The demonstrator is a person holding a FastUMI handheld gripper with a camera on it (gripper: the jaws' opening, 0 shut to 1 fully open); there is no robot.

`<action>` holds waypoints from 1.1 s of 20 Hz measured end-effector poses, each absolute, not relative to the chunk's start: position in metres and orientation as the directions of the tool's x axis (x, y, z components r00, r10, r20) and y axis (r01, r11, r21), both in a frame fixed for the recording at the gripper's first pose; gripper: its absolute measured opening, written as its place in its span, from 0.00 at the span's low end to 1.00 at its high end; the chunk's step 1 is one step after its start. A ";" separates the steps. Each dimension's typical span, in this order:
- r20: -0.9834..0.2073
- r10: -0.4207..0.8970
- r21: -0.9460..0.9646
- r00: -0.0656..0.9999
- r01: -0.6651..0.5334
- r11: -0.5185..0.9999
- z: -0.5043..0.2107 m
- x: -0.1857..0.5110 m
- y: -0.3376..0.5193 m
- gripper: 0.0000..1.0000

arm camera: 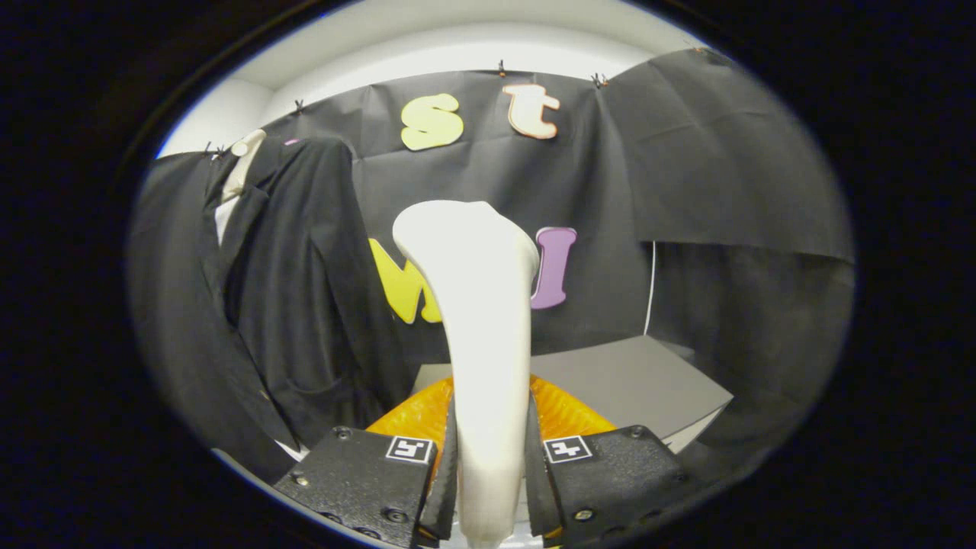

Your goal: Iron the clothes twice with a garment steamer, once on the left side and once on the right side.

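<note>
Setting: a booth walled with black cloth (686,175) pinned up along its top edge by small clips, a white wall and ceiling showing above it. A thin white cord (650,290) hangs down the cloth to the right of centre.

Item, far left: a dark suit jacket with a pale shirt collar at its neck (290,290), hanging upright against the cloth. Its lapels and front panels face the camera, and a pocket flap shows low on the front. It hangs well to the left of the fingers and beyond them.

Item, centre: a white plastic garment steamer with a slim handle widening to a broad, rounded head (476,305). It stands upright between the fingers, the head rising above them, clear of the jacket and not touching it.

Item, centre low: the black two-finger gripper (490,465), each finger block carrying a small square black-and-white marker. Both inner pads press on the steamer's handle from either side, clamped firmly around it.

Item, behind the fingers: an orange ribbed plastic dish or tray (568,415), partly hidden by the steamer and the fingers.

Item, right: a flat grey tabletop (648,381) running back to the cloth, with the orange piece lying at its near edge.
</note>
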State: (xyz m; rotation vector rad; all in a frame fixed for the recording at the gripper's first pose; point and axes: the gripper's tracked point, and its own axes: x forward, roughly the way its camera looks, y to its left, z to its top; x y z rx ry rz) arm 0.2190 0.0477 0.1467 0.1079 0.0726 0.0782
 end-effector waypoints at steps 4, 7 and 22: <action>0.023 0.104 0.096 0.994 -0.106 0.990 0.198 0.197 0.091 0.40; 0.076 0.128 0.083 0.989 -0.135 0.987 0.232 0.187 0.131 0.40; 0.160 0.157 0.002 0.974 -0.160 0.987 0.313 0.204 0.272 0.40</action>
